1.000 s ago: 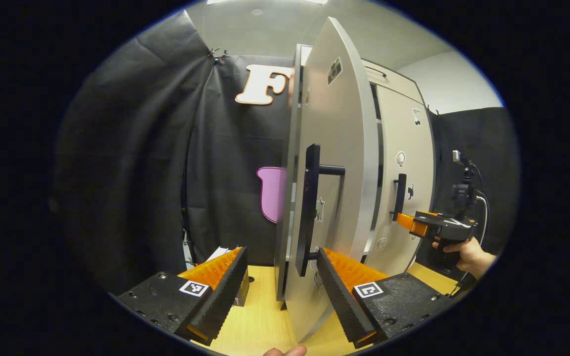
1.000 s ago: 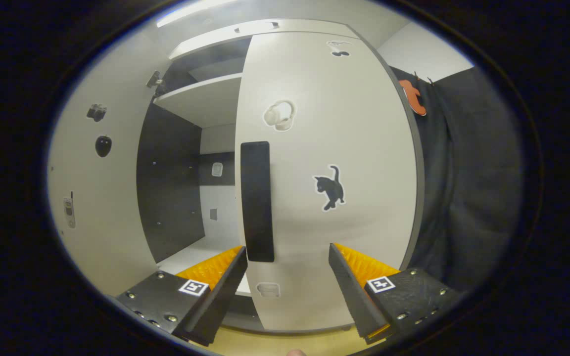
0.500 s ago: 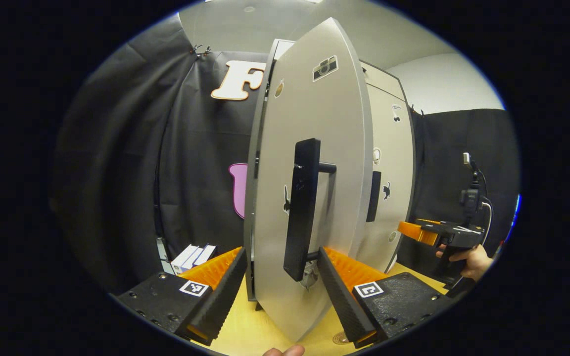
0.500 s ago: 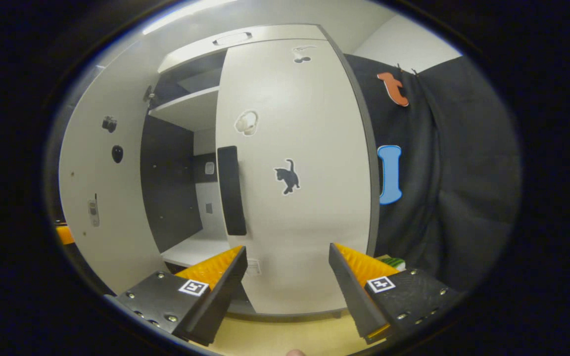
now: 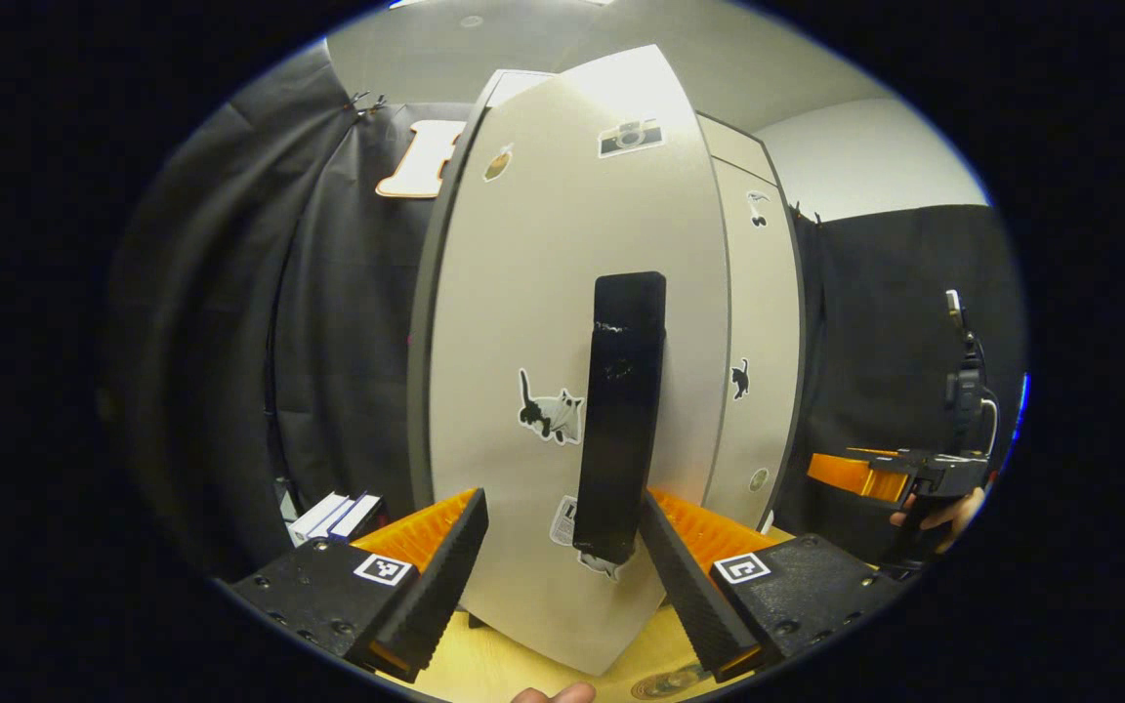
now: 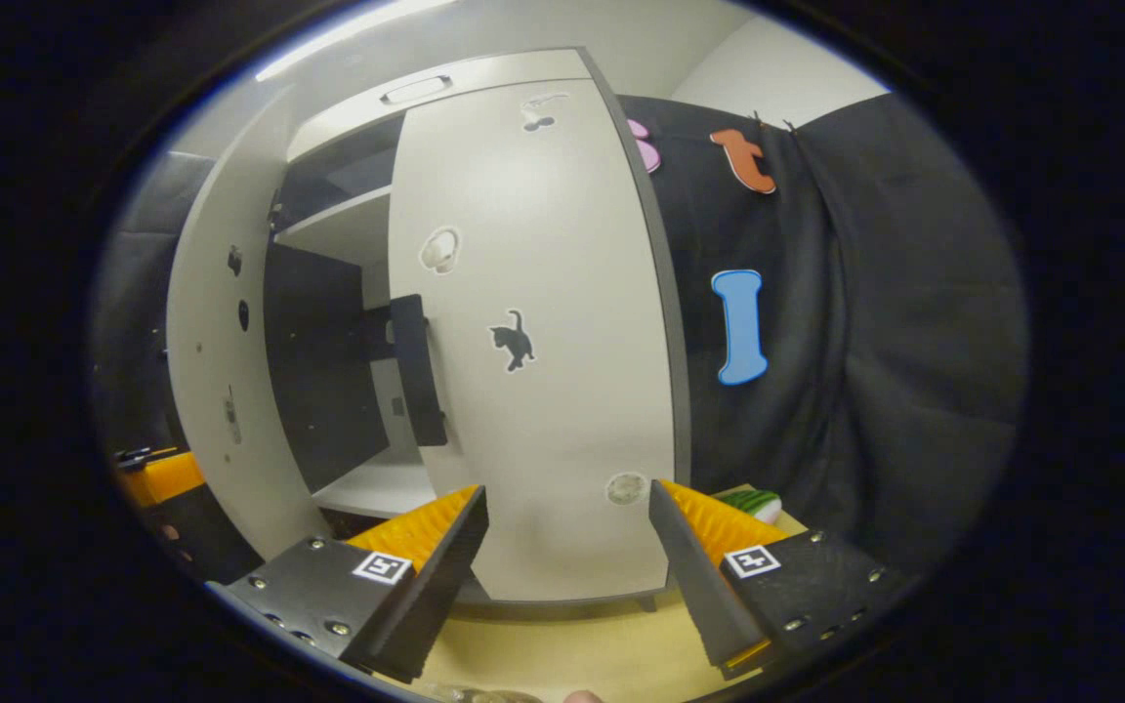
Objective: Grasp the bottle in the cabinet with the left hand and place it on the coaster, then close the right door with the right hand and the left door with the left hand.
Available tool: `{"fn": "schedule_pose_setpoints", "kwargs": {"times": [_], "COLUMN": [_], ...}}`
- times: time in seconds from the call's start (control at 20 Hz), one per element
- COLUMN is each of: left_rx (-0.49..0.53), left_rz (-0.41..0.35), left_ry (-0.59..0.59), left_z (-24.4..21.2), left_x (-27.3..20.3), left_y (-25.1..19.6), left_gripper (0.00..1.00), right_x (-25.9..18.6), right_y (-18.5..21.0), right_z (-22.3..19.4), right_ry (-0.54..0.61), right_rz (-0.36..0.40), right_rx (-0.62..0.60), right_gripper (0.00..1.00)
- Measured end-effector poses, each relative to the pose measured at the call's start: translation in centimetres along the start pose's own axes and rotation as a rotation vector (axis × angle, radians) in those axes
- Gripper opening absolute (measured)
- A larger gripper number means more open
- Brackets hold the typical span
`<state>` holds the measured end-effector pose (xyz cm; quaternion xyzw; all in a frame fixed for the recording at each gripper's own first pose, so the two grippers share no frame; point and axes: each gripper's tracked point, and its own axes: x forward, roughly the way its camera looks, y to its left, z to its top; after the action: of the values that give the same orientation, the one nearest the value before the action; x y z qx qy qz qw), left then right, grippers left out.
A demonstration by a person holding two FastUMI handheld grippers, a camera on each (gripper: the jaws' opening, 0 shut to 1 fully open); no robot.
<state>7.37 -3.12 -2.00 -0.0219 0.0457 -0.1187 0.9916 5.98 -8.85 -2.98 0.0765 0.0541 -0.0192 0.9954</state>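
Between the spread fingers of your left gripper [image 5: 562, 557], jaws wide and empty, stood the left door [image 5: 562, 322] with its handle [image 5: 623, 410]; the right door [image 6: 543, 342] looked shut beyond your open right gripper [image 6: 567, 557]. You needed a steady push until it seated

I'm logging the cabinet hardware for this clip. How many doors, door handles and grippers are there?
Doors: 2, the left door and the right door
Handles: 2, the left handle and the right handle
Grippers: 2, the left gripper and the right gripper
Total: 6
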Motion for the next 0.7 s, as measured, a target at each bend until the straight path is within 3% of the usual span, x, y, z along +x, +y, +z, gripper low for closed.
{"fn": "schedule_pose_setpoints", "kwargs": {"times": [0.4,0.7], "left_rx": [0.063,0.032], "left_rz": [0.015,0.023], "left_ry": [-0.018,-0.018], "left_z": [-0.1,-0.5], "left_x": [7.3,11.2], "left_y": [-3.7,-4.5], "left_gripper": [0.97,0.97], "right_x": [-0.7,-0.8], "right_y": [-3.0,-3.6], "right_z": [-2.4,-3.6], "right_ry": [0.065,0.081], "right_rz": [-0.021,-0.033], "right_rx": [-0.005,-0.007], "right_gripper": [1.0,1.0]}}
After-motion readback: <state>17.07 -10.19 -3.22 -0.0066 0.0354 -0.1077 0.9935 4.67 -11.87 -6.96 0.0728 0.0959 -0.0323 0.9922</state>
